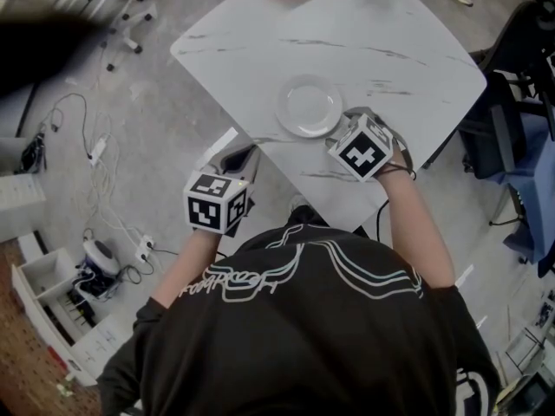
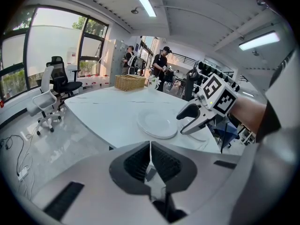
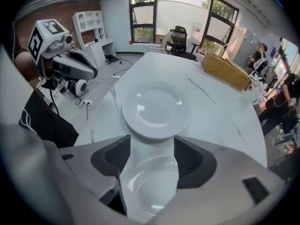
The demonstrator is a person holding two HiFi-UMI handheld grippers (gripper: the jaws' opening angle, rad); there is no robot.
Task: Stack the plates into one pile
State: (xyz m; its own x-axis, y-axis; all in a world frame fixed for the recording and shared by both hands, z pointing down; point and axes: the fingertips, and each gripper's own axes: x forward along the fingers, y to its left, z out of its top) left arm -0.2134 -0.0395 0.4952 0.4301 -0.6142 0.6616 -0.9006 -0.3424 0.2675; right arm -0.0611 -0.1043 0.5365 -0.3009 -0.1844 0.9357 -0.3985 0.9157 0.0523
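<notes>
Two white discs lying apart: farther plate point(image 3: 157, 109) and nearer plate point(image 3: 150, 184)

Both are round, plain and glossy, sitting just beside each other near the edge of the white marbled table point(image 3: 220, 111). A wicker basket point(image 3: 226, 69) is standing at the far end, its contents not showing. The right gripper point(image 3: 151, 142) is pointing down over the nearer plate, jaws spread wide and gripping nothing. The left gripper point(image 2: 150, 146) is hanging beside the table's edge, jaws pressed together and empty.

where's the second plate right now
Right gripper view: the second plate lies on the table under the open right gripper, on the other plate's near side.
</notes>
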